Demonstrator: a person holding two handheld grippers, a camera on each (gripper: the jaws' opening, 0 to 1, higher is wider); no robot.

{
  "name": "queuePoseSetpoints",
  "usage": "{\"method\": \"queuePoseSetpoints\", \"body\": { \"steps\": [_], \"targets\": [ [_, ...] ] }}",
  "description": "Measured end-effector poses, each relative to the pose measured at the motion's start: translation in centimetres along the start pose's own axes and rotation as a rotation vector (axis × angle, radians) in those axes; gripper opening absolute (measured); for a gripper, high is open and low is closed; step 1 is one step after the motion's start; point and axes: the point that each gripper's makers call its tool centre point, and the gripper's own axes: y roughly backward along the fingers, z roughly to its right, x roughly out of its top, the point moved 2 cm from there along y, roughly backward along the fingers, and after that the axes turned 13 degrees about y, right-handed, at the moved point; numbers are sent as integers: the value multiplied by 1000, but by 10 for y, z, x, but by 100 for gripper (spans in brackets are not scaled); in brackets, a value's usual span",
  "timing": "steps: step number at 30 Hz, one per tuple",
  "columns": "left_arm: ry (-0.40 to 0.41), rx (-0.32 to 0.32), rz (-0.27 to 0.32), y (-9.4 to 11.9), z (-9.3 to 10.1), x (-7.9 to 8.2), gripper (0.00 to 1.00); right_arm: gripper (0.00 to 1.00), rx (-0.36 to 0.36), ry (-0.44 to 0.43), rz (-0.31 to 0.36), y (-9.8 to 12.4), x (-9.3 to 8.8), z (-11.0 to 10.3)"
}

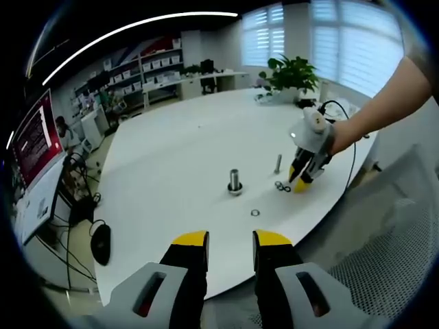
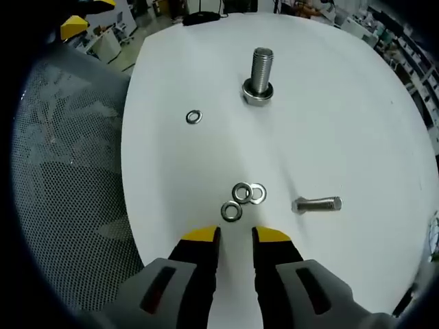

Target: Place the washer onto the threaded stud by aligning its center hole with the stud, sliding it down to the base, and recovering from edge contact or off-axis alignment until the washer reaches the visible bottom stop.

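A threaded stud (image 2: 261, 68) stands upright in a nut-like base (image 2: 258, 93) on the white table (image 2: 343, 123). Three washers (image 2: 241, 192) lie in a cluster just ahead of my right gripper (image 2: 236, 236), which is open with nothing between its jaws. A fourth washer (image 2: 194, 117) lies alone, farther out to the left. In the left gripper view the stud (image 1: 234, 180) is mid-table, the cluster of washers (image 1: 282, 186) to its right, and the right gripper (image 1: 302, 179) points down beside them. My left gripper (image 1: 231, 240) hangs open at the table's near edge.
A loose bolt (image 2: 317, 204) lies on its side right of the washers, also seen as the bolt (image 1: 278, 163). A mesh chair back (image 2: 62, 171) stands beside the table edge. A potted plant (image 1: 293, 74) sits at the far side. Shelves and a monitor (image 1: 31, 140) stand to the left.
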Motion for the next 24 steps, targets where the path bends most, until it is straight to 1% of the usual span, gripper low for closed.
{"method": "queuePoseSetpoints", "body": {
  "steps": [4,10,11,12,15,18,24],
  "targets": [
    [0,0,-2,0,0,0,23,21,-9,65,-7,-2,6,-1],
    [0,0,2,0,0,0,23,19,4,101,1,-3,9,-2],
    [-1,1,3,0,0,0,23,19,8,117,0,-4,9,-2],
    [-1,1,3,0,0,0,23,19,19,150,-1,-4,10,-2],
    [-1,3,5,0,-1,1,23,18,38,236,-21,-4,11,-4],
    [-1,3,5,0,-1,1,23,16,47,242,-36,-5,12,-4],
    [-1,4,5,0,-1,1,23,16,61,280,-118,-6,15,-5]
  ]
}}
